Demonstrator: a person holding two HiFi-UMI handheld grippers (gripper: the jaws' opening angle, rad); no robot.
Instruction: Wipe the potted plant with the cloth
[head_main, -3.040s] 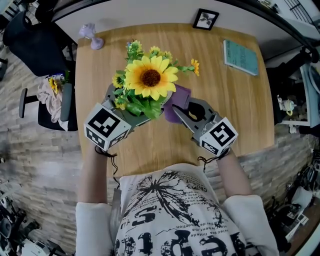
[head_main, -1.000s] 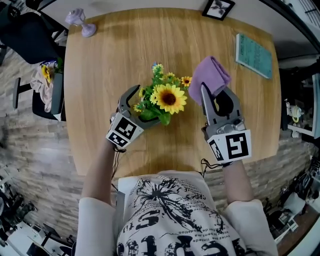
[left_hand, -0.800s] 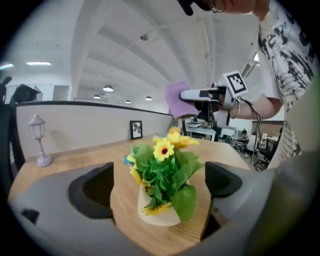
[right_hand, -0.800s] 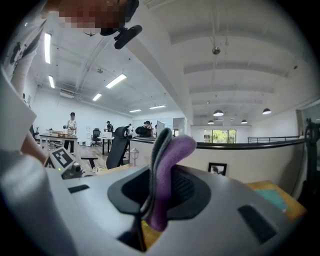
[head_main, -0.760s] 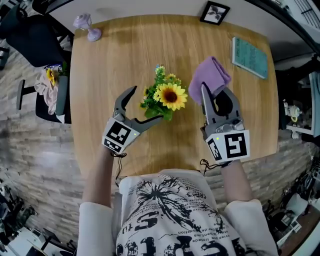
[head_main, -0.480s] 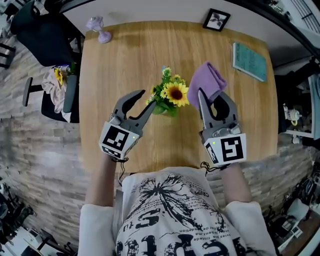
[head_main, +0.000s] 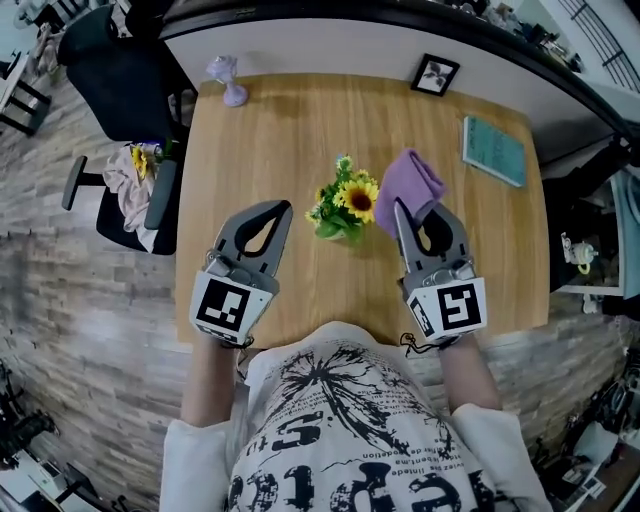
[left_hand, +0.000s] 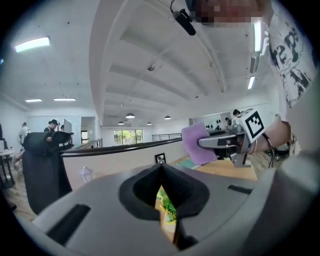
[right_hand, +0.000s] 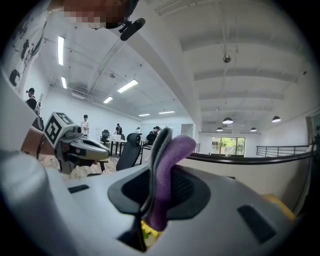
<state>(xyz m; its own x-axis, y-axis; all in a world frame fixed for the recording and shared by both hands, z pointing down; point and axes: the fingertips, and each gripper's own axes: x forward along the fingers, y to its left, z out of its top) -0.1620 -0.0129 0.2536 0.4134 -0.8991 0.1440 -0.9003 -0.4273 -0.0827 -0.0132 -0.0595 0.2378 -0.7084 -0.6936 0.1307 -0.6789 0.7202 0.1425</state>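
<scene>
Plant: the plant stands upright near the middle of the table, sunflower on top, its long axis vertical.
Cloth: the purple cloth is folded and sticks forward out of the right gripper. It sits just right of the flowers; whether it touches them cannot be told.
Right gripper: clenched on the cloth, which its own view shows pinched edge-on between the jaws.
Left gripper: the left gripper has just been closing its jaws, and they now meet with nothing between them. Its view shows only a sliver of plant through the gap behind the tips.
Key relation: the plant lies ahead of both grippers and between them, left of the cloth. The right hand is the nearer for wiping, by a short sideways move to its left.
Around: a book, a frame and a small ornament lie well apart at the far edge. A chair stands off the table.
In the way: nothing lies between cloth and plant. The loose leaves may bend or tip the pot if they are pushed from one side only.
</scene>
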